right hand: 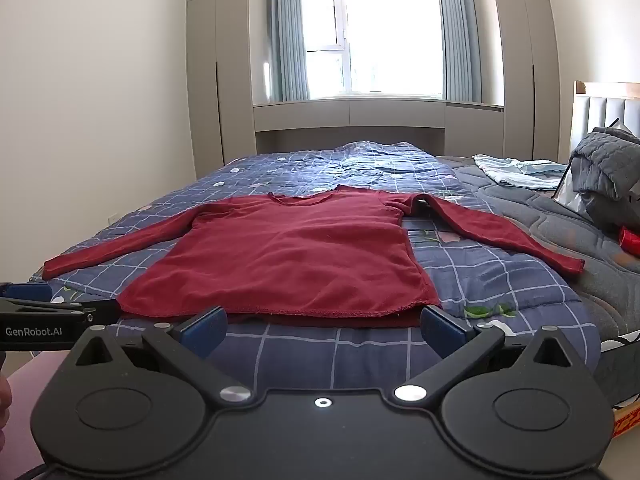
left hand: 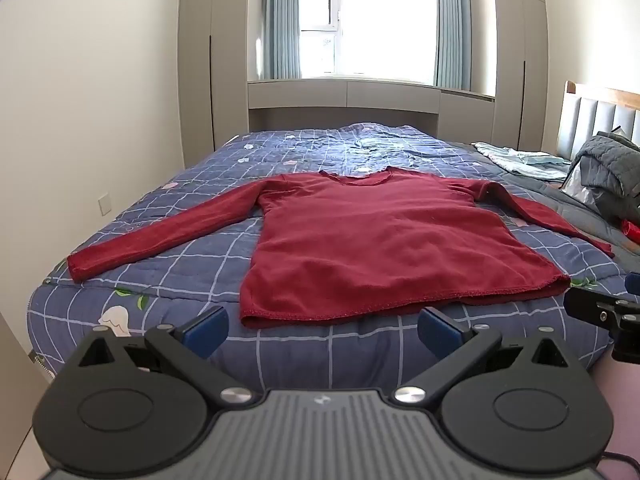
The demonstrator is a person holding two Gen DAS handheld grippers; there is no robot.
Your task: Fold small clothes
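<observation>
The red long-sleeved shirt [left hand: 380, 240] is matt, fuzzy knit cloth. Under it, the blue checked quilt [left hand: 168, 276] is stitched, puckered cotton-like fabric. Beside the shirt's hem, the left hand-held gripper [left hand: 322, 330] looks matt black plastic with shiny metal pivots.

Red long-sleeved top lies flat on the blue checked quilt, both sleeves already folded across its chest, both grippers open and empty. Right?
Not quite: both wrist views show the top with its sleeves spread outward, not folded. It does lie flat on the quilt; left gripper and right gripper are open, empty.
</observation>
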